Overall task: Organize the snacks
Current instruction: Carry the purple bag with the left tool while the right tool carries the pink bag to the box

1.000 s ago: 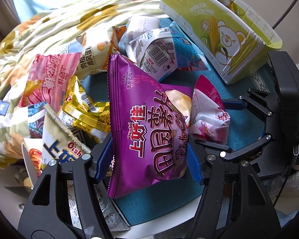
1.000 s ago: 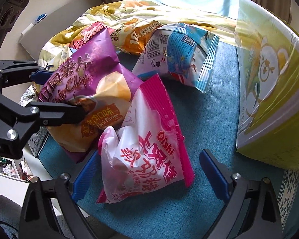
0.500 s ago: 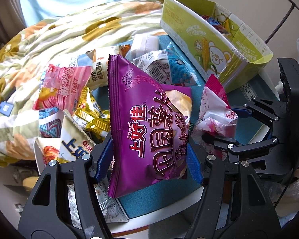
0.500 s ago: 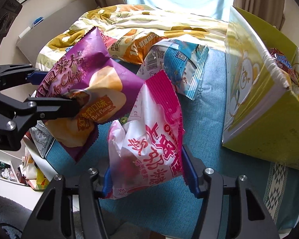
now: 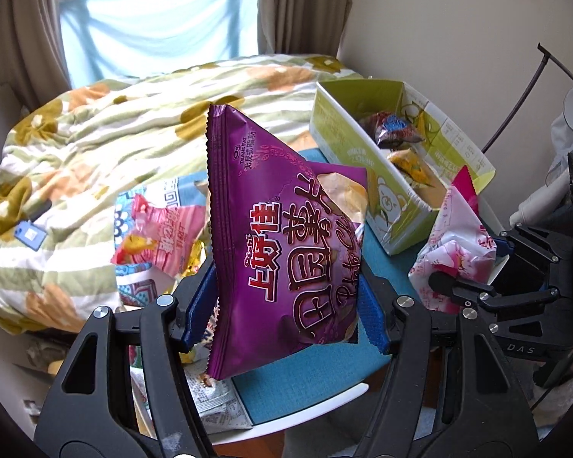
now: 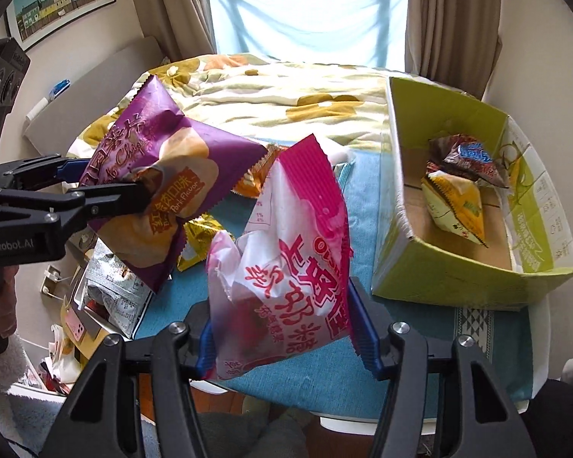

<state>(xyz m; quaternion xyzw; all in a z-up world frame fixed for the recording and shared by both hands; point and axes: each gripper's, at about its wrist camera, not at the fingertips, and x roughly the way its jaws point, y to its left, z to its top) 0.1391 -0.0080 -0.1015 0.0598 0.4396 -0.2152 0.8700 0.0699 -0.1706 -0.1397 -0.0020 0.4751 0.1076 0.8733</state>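
- Two bags are up in the air at once! The left gripper [image 5: 286, 305] is clamped on the purple chip bag [image 5: 282, 236], blue pads squeezing its lower half, the bag clear of the teal tablecloth [image 5: 305, 381].
- The right gripper [image 6: 282, 324] has just been closing, and its jaws now pinch the pink-and-white candy bag [image 6: 286, 267] low down, so the top stands free above the pads.
- The green cardboard box [image 6: 458, 278] sits open at the right, with two small packets already lying on its floor.
- Risk here, I'd say: both packs are slick, puffy film, air-filled pillows with crimped, serrated seams. Squeezed that low, either could slide out or swing.
- The bags hang close together; heading for the same box, they could bump, or the box's thin wall could catch a corner and tip.
- Loose crinkly packets [image 5: 160, 236] lie below, beside a soft, rumpled floral quilt [image 5: 95, 145].
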